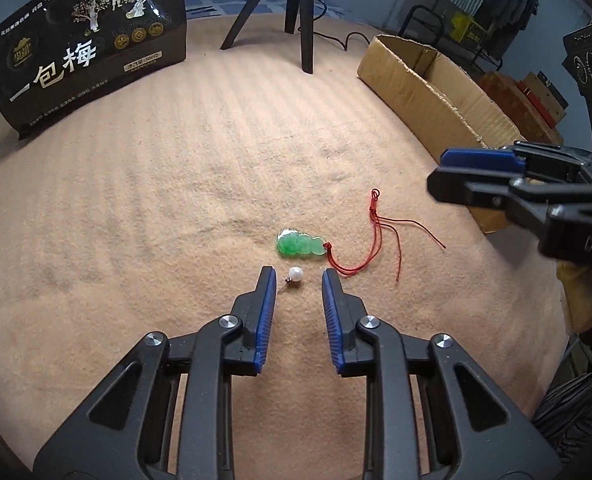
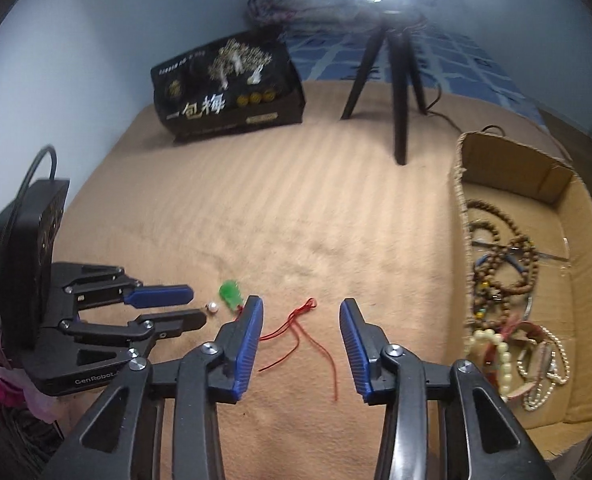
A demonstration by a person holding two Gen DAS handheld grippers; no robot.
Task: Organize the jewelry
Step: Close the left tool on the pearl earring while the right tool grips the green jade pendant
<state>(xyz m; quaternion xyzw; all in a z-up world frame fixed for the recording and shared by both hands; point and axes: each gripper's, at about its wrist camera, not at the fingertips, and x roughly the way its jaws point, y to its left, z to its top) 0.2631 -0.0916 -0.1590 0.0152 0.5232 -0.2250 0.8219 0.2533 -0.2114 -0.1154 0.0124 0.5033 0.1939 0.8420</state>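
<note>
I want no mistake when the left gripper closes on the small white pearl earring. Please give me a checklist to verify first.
1. Left gripper is open: ok.
2. Small white pearl earring lies between its blue fingertips: ok.
3. Green jade pendant on red cord is outside the fingers: ok, but near.
4. Earring's thin metal post is free of the left finger: cannot tell.
5. Right gripper is open, holding nothing: ok.
6. Brown cardboard box has free room for it: ok.
</note>
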